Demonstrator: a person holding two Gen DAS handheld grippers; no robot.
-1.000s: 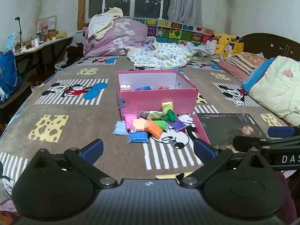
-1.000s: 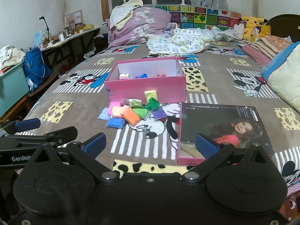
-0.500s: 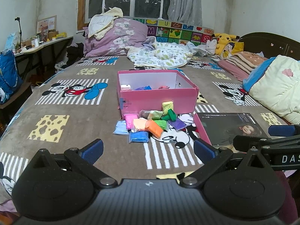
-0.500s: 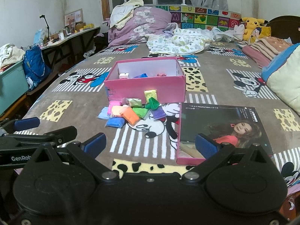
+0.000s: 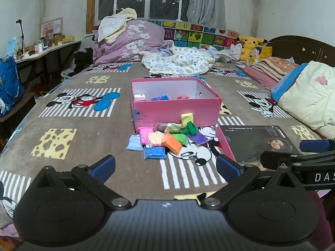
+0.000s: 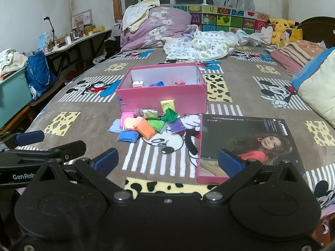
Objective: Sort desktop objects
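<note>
An open pink box (image 5: 175, 108) (image 6: 162, 96) stands mid-bed with a few small items inside. A pile of coloured clay packets (image 5: 165, 140) (image 6: 144, 125) and a green plastic piece (image 5: 189, 128) (image 6: 170, 116) lie against its near side. My left gripper (image 5: 165, 165) is open and empty, short of the pile. My right gripper (image 6: 167, 159) is open and empty, near the bed's front edge. Each gripper shows at the edge of the other's view.
The pink box lid (image 5: 259, 144) (image 6: 242, 144) with a woman's picture lies right of the pile. Quilts and pillows (image 5: 175, 62) lie at the far end, a folded duvet (image 5: 307, 96) at the right, a desk (image 5: 41, 52) at the left.
</note>
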